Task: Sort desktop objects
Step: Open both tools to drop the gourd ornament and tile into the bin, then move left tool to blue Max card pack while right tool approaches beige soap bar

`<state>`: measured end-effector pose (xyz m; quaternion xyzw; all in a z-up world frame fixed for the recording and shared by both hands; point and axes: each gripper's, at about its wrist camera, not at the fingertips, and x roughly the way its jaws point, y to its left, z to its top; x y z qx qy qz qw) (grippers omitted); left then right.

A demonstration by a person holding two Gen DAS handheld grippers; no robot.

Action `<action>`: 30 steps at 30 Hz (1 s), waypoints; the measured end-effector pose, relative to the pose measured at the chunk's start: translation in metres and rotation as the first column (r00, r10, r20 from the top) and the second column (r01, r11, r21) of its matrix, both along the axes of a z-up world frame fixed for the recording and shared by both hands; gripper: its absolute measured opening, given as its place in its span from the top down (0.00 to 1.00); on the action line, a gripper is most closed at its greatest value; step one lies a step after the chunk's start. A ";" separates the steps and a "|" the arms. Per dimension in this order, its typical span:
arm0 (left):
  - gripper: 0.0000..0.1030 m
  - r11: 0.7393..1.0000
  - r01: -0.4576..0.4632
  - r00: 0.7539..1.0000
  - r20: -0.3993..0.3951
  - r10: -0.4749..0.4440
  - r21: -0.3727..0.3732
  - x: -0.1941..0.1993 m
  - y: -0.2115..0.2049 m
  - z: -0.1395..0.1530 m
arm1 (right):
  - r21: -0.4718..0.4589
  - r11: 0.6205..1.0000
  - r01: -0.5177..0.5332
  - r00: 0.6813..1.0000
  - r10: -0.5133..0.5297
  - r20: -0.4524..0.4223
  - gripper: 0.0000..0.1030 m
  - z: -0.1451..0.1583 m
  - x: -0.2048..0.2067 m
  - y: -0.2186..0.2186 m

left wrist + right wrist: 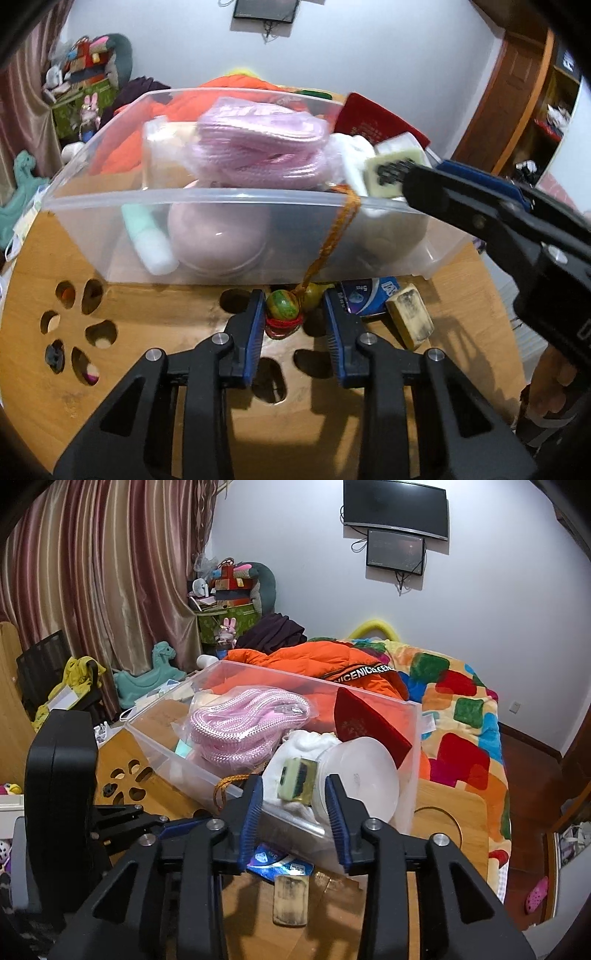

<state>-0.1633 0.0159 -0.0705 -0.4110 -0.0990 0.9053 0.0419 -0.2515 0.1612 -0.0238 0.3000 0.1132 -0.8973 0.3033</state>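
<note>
Left tool (294,314) open around green bead (282,304), beside clear bin (207,201).

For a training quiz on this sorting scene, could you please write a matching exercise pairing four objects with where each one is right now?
Things:
1. pink rope bundle
2. green bead charm
3. blue packet
4. red booklet

Places:
A. flat on the wooden table, in front of the clear bin
B. between the open left gripper's fingers
C. leaning near the bin's far right corner
D. on top of the pile inside the bin

Pairs: 1-D, 2-B, 3-A, 4-C
</note>
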 end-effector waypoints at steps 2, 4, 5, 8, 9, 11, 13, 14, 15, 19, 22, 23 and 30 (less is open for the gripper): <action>0.70 1.000 -0.008 1.000 -0.006 0.008 0.003 0.004 -0.005 0.002 | -0.004 1.000 0.007 1.000 -0.007 0.001 0.68 0.000 0.002 0.002; 0.70 1.000 -0.016 1.000 -0.016 0.016 0.000 0.008 -0.009 0.006 | -0.013 1.000 0.015 1.000 -0.015 0.005 0.68 0.001 0.003 0.007; 0.70 1.000 -0.015 1.000 -0.018 0.015 0.001 0.009 -0.009 0.008 | -0.018 1.000 0.016 1.000 -0.016 0.007 0.68 0.003 0.005 0.009; 0.70 1.000 -0.022 0.999 -0.035 0.022 -0.004 0.015 -0.014 0.014 | -0.023 0.999 0.024 1.000 -0.024 0.012 0.68 0.003 0.009 0.013; 0.70 1.000 -0.024 0.999 -0.044 0.024 -0.010 0.018 -0.015 0.017 | -0.023 0.999 0.027 1.000 -0.026 0.013 0.68 0.002 0.011 0.014; 0.70 0.999 -0.030 0.998 -0.063 0.029 -0.022 0.025 -0.014 0.022 | -0.024 0.999 0.031 0.999 -0.030 0.016 0.68 0.002 0.015 0.017; 0.70 0.999 -0.030 0.996 -0.085 0.028 -0.025 0.029 -0.016 0.029 | -0.028 0.999 0.036 0.999 -0.035 0.020 0.68 0.002 0.019 0.020; 0.70 0.999 -0.032 0.995 -0.100 0.029 -0.026 0.032 -0.017 0.034 | -0.031 0.999 0.037 0.999 -0.036 0.023 0.68 0.002 0.020 0.022; 0.70 0.999 -0.031 0.994 -0.109 0.027 -0.028 0.032 -0.018 0.038 | -0.034 0.999 0.038 0.999 -0.037 0.025 0.68 0.002 0.021 0.023; 0.70 0.999 -0.044 0.988 -0.147 0.039 -0.032 0.037 -0.022 0.054 | -0.040 0.998 0.046 0.998 -0.044 0.035 0.68 -0.001 0.027 0.026; 0.70 0.998 -0.057 0.983 -0.174 0.052 -0.025 0.035 -0.032 0.064 | -0.038 0.998 0.051 0.998 -0.049 0.047 0.67 -0.005 0.030 0.028; 0.70 0.998 -0.060 0.982 -0.181 0.056 -0.022 0.033 -0.036 0.066 | -0.034 0.998 0.055 0.997 -0.053 0.055 0.67 -0.007 0.031 0.030; 0.70 0.996 -0.084 0.978 -0.191 0.079 -0.014 0.008 -0.056 0.069 | -0.030 0.996 0.078 0.991 -0.075 0.109 0.67 -0.021 0.032 0.036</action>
